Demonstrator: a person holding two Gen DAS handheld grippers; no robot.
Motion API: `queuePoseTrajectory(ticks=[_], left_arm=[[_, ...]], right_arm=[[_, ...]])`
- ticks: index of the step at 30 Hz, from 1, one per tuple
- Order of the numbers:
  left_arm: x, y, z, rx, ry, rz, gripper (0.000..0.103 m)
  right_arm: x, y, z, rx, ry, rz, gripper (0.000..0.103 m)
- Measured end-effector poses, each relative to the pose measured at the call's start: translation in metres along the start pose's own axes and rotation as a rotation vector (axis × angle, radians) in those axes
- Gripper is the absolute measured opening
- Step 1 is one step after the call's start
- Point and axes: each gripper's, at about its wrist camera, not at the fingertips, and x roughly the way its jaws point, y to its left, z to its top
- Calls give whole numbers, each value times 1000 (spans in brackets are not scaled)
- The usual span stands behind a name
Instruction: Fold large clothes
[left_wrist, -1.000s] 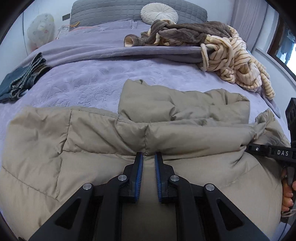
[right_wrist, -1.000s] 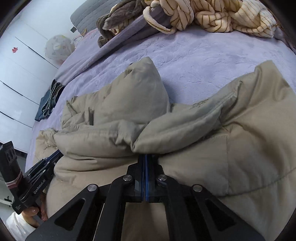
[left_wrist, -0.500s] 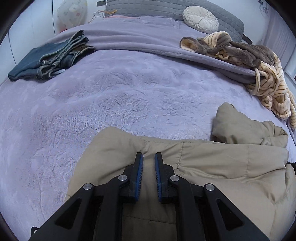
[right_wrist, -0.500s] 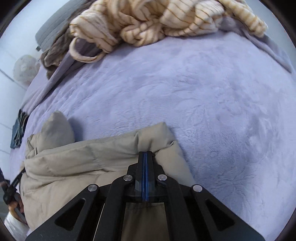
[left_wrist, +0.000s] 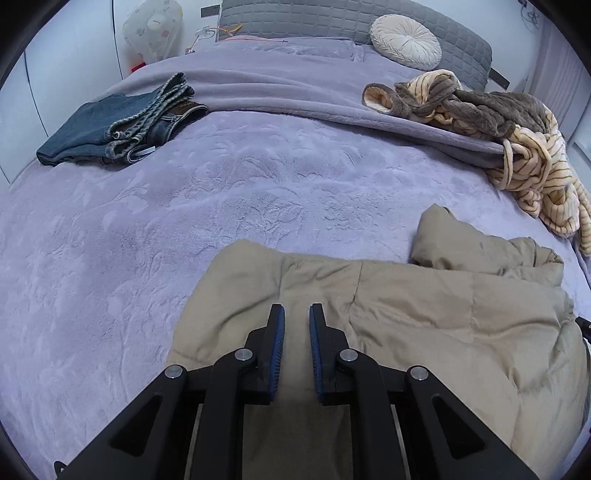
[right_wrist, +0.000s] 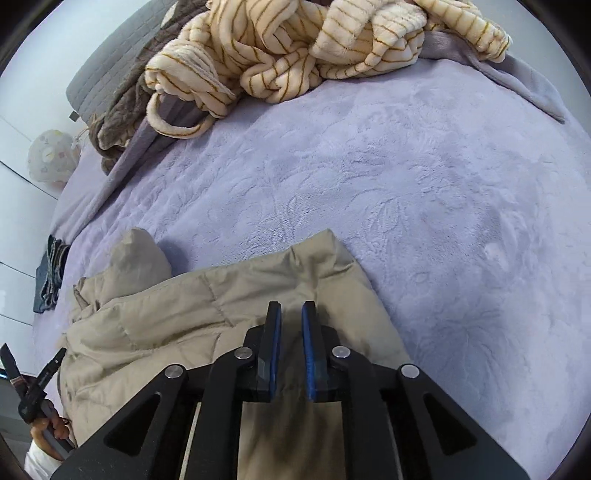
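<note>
A beige puffer jacket (left_wrist: 424, 314) lies folded over on the lilac bed cover (left_wrist: 221, 184), its far edge just ahead of both grippers. My left gripper (left_wrist: 297, 308) sits over the jacket's left corner, its pads narrowly apart with a thick layer of the fabric between them. In the right wrist view the same jacket (right_wrist: 177, 314) shows its right corner under my right gripper (right_wrist: 291, 306). Its jaws are opening, and the fabric lies loose and shadowed in the gap. A hand holds the left gripper (right_wrist: 40, 380) at the lower left edge.
Folded blue jeans (left_wrist: 118, 122) lie at the far left of the bed. A cream striped robe (left_wrist: 535, 173) tangled with a brown fleece (left_wrist: 480, 107) is heaped at the far right. A round cushion (left_wrist: 406, 37) rests against the grey headboard.
Both grippers swung forward across the bed, bringing the jacket's edge over onto itself. The right jaws, pressed together before, now stand parted. The left jaws keep the same gap.
</note>
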Motion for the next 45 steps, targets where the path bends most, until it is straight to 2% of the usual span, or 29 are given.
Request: queuePoseTrajectory(ticks=[2,3,5,6,7,13,14,15,18,25,27,31,33,35,40,45], left_arm=[[-10,0,-7,3,8,-5,16],[-15,0,-12,6,11,-5,17],[-24,-1,-19,8,6,2,56],[-31,0,-24,1,-6,12,87],[-39,0,-29,-5,-27,18,91],[-62,-3,-52,-12,14,-14,94],[-66,-4,-56,-9,17,-12,94],[-70,-5,-61,-6,22,-8,103],[-80,-10,-74,-1,40,7,103],[-96,-13,-109,-25,115,-2,103],[-97,-13,-118,-27,136,0,103],[-100,-11,-133,-47,170,-10,103],[-100,-10,-139,-54,183,-16,103],[-99,-9,-145,-56,193,-17,103],[-97,-6,-156,-77,226,-31,103],[-96,3,-163,-100,224,-24,103]], right_arm=[[-11,2,-9,7,-6,22,36],[-15,3,-13,8,-7,29,38],[-24,6,-23,8,-5,35,39],[-27,8,-26,9,-2,42,39],[-30,9,-32,12,3,50,40],[-53,11,-63,30,7,78,50],[-56,10,-67,39,12,85,55],[-60,9,-73,48,13,98,62],[-70,6,-91,69,17,128,80],[-91,-10,-139,144,53,162,80],[-94,-13,-151,162,59,171,92],[-95,-16,-170,189,81,182,92],[-92,-16,-176,200,97,192,93],[-88,-16,-183,211,109,204,103],[-77,-20,-193,262,134,229,103],[-66,-24,-196,304,145,247,103]])
